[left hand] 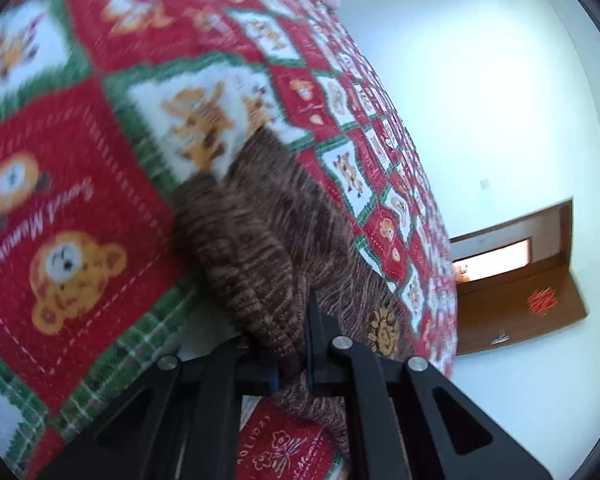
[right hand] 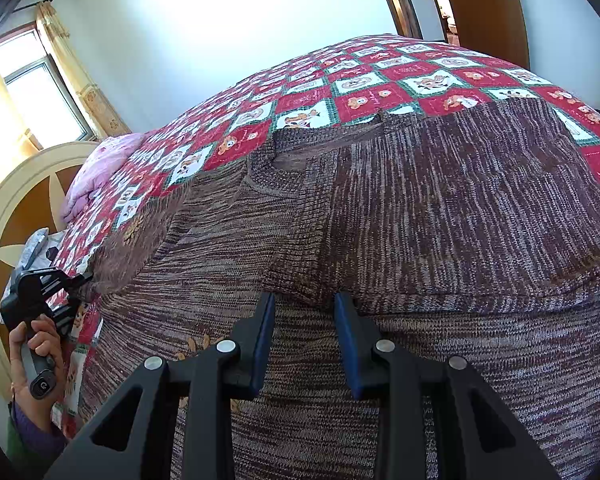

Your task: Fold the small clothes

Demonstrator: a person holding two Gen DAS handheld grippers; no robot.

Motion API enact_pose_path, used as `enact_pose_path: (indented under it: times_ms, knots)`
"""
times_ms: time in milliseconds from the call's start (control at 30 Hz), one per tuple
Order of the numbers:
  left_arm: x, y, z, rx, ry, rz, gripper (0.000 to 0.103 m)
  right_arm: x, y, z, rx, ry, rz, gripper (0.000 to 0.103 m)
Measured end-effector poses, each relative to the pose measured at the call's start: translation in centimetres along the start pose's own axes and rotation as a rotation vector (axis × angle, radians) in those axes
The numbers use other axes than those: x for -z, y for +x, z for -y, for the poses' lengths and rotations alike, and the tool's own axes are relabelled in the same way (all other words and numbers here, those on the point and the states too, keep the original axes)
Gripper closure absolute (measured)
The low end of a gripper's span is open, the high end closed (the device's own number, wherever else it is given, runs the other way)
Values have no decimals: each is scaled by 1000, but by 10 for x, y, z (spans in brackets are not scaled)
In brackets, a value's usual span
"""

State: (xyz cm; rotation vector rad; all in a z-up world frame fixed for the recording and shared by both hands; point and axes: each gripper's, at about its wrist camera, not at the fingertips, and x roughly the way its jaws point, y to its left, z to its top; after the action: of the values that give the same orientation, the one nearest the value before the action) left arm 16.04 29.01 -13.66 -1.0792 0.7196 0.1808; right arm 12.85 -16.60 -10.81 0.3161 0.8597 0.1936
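— Where's the sweater [right hand: 380, 220] now?

— Spread across the quilt [right hand: 340, 80] on the bed, collar away from me, one sleeve already laid over the chest. My left gripper [left hand: 292, 344] is clamped on the other sleeve; knit is bunched between the blue pads, and in the right wrist view that sleeve is lifted off the bed, out near the headboard [right hand: 16, 200].

— And the right one?

— My right gripper [right hand: 304, 312] is parted, holding nothing. Its tips hover right at the edge of the folded sleeve, on the sweater's middle; whether they press the cloth I can't tell.

— So which step is this?

— Folding in the second sleeve, I'd judge. The body fold hasn't begun.

— What does the next move need?

— Carry the left sleeve across the chest and lay it flat before letting go. The knit is thick and floppy, so it could sag or twist. The right could pin the body meanwhile.
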Motion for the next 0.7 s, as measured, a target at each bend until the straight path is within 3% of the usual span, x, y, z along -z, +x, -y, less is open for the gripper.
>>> enact_pose_path:
  times_ms: [133, 233, 333, 433, 533, 633, 700]
  knots:
    - [1, -5, 46, -30, 169, 49, 95, -1, -1, 2, -12, 13, 2, 70]
    - [24, -12, 103, -12, 388, 77, 95, -1, -2, 6, -33, 40, 9, 71]
    - [70, -16, 165, 19, 639, 97, 95, -2, -3, 9, -53, 63, 14, 71]
    - [148, -13, 213, 57, 915, 63, 95, -1, -4, 10, -57, 71, 22, 71]
    - [217, -8, 221, 60, 1120, 23, 95, -1, -5, 13, -61, 87, 30, 71]
    - [258, 13, 202, 1, 1221, -54, 94, -1, -5, 17, -76, 110, 30, 70]
    - [259, 29, 191, -41, 1233, -99, 91, -1, -5, 17, -78, 112, 27, 70]
